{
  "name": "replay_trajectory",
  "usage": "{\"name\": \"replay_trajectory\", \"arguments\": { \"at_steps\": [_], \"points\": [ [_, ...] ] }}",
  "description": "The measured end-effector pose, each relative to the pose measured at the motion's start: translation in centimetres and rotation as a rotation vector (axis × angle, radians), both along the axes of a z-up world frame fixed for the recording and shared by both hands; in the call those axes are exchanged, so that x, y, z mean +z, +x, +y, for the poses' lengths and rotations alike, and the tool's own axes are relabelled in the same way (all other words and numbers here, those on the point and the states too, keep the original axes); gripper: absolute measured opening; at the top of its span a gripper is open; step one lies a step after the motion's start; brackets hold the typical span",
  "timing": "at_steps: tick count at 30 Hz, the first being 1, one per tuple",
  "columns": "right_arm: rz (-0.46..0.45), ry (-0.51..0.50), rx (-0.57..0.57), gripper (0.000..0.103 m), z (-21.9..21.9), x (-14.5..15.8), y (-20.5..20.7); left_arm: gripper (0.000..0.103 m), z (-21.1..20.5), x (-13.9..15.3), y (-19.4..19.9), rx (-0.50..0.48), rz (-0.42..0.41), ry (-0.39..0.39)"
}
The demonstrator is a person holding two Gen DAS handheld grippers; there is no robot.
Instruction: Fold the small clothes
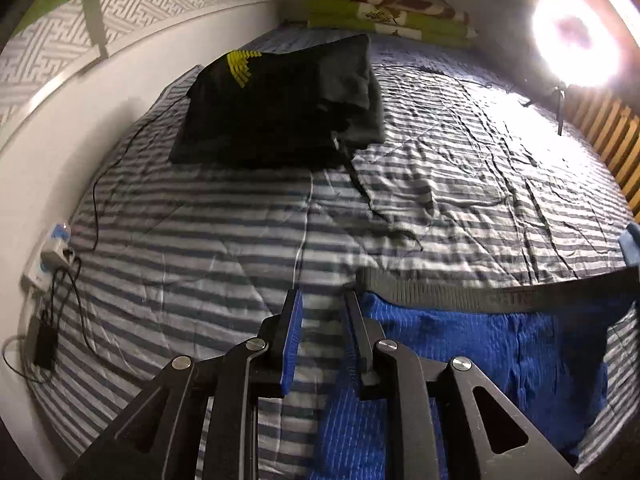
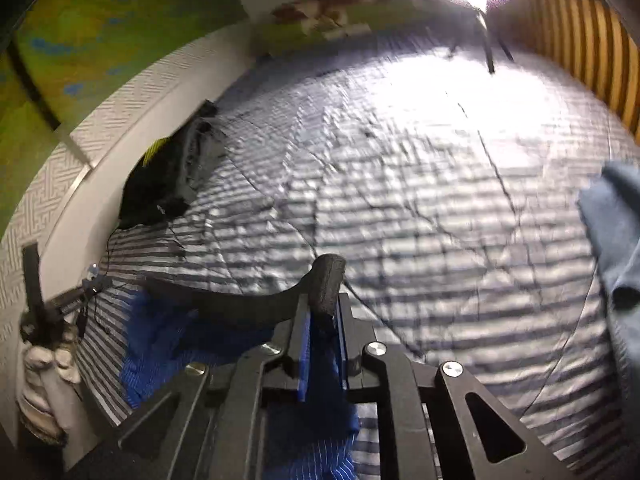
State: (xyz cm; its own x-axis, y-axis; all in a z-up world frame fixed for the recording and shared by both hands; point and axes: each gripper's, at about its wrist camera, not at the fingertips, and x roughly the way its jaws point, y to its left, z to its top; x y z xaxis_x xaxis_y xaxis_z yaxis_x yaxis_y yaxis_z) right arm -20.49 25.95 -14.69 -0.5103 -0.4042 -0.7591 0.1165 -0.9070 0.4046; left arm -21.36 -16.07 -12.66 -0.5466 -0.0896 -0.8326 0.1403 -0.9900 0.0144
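Observation:
Blue pinstriped shorts (image 1: 480,344) with a grey elastic waistband (image 1: 440,292) lie on the striped bed cover. My left gripper (image 1: 322,300) is open just left of the waistband's end, nothing between its fingers. In the right wrist view my right gripper (image 2: 323,308) is shut on the waistband (image 2: 328,284), which lifts up out of the pads; the blue shorts (image 2: 168,336) hang to the left and below. The left gripper (image 2: 44,312) appears there at far left, held by a gloved hand (image 2: 44,364).
A folded pile of black clothes (image 1: 280,100) with a yellow print sits further up the bed near the wall. A ring light (image 1: 576,36) stands at the right. A power strip and cables (image 1: 52,252) lie at the left edge. Grey-blue cloth (image 2: 612,220) lies at the right.

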Motion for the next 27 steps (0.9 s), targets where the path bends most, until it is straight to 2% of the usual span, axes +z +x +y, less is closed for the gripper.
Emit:
{"name": "replay_trajectory", "arguments": {
  "at_steps": [5,8,10,12,18,19,20,21,25,27],
  "points": [
    [-0.029,-0.040,-0.018,0.028,3.2,-1.1,4.4,0.026,1.6,1.9,4.4,-0.074,0.045,0.022],
    [-0.054,-0.083,0.001,0.028,4.4,-2.1,7.4,0.032,2.7,2.4,7.7,-0.133,0.052,0.049],
    [-0.068,-0.101,0.032,0.028,4.2,-3.0,9.0,0.037,3.0,1.7,8.9,-0.146,0.039,0.074],
    [-0.079,-0.120,0.052,0.028,3.5,-4.0,9.9,0.037,3.1,0.5,9.9,-0.138,0.014,0.090],
    [-0.129,-0.147,0.089,0.028,0.6,-6.8,9.4,0.037,0.8,-3.3,10.1,-0.048,-0.075,0.153],
    [-0.130,-0.155,0.100,0.026,0.1,-7.0,9.4,0.037,0.6,-3.9,10.0,-0.041,-0.090,0.145],
    [-0.127,-0.146,0.104,0.010,-0.2,-6.8,9.4,0.037,0.5,-4.6,9.9,-0.037,-0.101,0.137],
    [-0.127,-0.129,0.108,0.002,-0.6,-6.6,9.5,0.037,0.4,-5.2,9.7,-0.035,-0.114,0.131],
    [-0.073,-0.123,0.107,0.002,0.3,-3.3,11.0,0.037,-0.1,-7.2,9.2,-0.025,-0.159,0.121],
    [-0.036,-0.083,0.084,0.002,1.7,-1.4,11.8,0.037,-0.2,-7.3,9.3,-0.031,-0.150,0.124]
  ]
}}
